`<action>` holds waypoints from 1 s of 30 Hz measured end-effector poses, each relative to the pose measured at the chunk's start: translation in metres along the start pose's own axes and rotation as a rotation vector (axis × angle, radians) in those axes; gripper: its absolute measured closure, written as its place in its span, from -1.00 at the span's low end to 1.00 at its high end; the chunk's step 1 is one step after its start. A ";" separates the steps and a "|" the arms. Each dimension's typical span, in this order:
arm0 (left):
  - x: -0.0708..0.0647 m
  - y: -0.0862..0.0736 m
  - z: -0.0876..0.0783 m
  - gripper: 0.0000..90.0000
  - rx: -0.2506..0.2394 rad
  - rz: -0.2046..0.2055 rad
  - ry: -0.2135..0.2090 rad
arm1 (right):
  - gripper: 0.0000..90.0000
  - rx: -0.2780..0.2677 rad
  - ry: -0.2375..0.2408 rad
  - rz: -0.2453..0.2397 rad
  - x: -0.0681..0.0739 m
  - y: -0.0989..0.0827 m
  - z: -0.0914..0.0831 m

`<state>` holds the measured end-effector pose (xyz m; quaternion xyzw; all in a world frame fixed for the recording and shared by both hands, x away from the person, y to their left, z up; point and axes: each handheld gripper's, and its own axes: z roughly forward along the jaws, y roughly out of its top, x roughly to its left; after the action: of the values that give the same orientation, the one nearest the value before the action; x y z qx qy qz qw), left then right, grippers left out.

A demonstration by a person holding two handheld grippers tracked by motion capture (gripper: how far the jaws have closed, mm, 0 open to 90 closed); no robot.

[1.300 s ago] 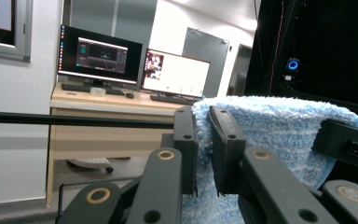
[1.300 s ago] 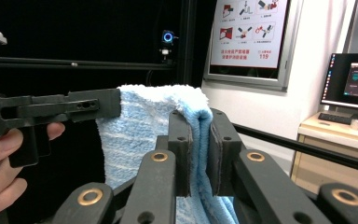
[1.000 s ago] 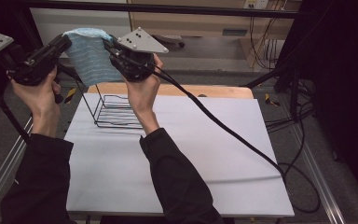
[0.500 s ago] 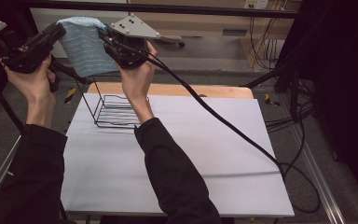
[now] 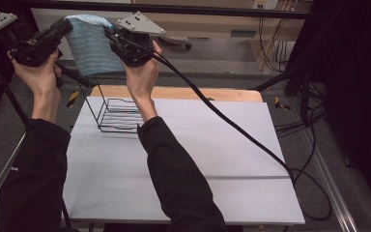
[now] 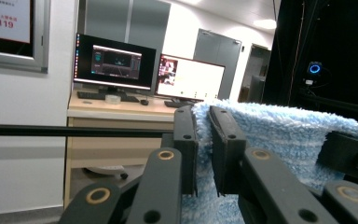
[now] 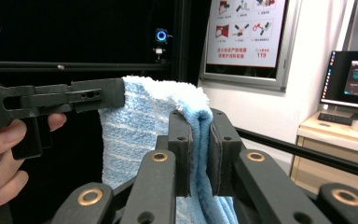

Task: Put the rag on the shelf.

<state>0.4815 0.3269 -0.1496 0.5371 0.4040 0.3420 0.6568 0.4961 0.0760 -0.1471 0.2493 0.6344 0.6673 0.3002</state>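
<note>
A light blue towel [image 5: 92,46] hangs stretched between my two grippers, high above the far left of the table. My left gripper [image 5: 67,24] is shut on the towel's left top edge [image 6: 204,135]. Pinching the opposite top edge [image 7: 200,126] is my right gripper [image 5: 110,33], also shut. In the right gripper view the left gripper [image 7: 116,93] shows farther off, clamped on the towel [image 7: 135,126]. Below the towel a black wire basket [image 5: 116,113] stands on the table.
White sheet covers the table [image 5: 212,159], with a wooden strip [image 5: 222,94] at the far edge. The right gripper's cable [image 5: 232,128] trails across the table to the right. Metal rails run along both sides. Monitors [image 6: 114,60] sit on a desk beyond.
Both hands have lifted the towel higher and a little farther from the basket over the last second. Both grippers stay clamped on it.
</note>
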 end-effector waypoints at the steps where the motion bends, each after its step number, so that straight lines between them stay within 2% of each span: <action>1: 0.001 -0.001 0.002 0.80 0.008 0.003 0.004 | 0.82 0.004 0.000 0.003 0.000 -0.002 0.001; 5: 0.004 -0.008 0.010 0.80 0.034 0.002 0.006 | 0.82 0.026 -0.017 0.017 -0.003 -0.010 0.004; 8: 0.005 -0.012 0.016 0.81 0.047 0.003 0.007 | 0.82 0.042 -0.028 0.008 -0.005 -0.013 0.006; 15: 0.008 -0.015 0.024 0.80 0.047 -0.012 -0.002 | 0.82 0.051 -0.041 0.000 -0.007 -0.015 0.009; 21: 0.010 -0.019 0.030 0.81 0.057 -0.010 -0.007 | 0.82 0.071 -0.053 -0.007 -0.009 -0.017 0.011; 23: 0.010 -0.020 0.031 0.80 0.061 -0.003 -0.013 | 0.82 0.078 -0.055 -0.010 -0.010 -0.018 0.010; 27: 0.009 -0.022 0.031 0.80 0.072 0.022 -0.024 | 0.82 0.080 -0.059 0.036 -0.019 -0.024 0.008; 30: 0.007 -0.024 0.032 0.80 0.085 0.037 -0.020 | 0.82 0.085 -0.055 0.038 -0.022 -0.030 0.008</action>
<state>0.5141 0.3149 -0.1714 0.5753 0.4013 0.3314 0.6310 0.5197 0.0661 -0.1753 0.2923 0.6488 0.6381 0.2939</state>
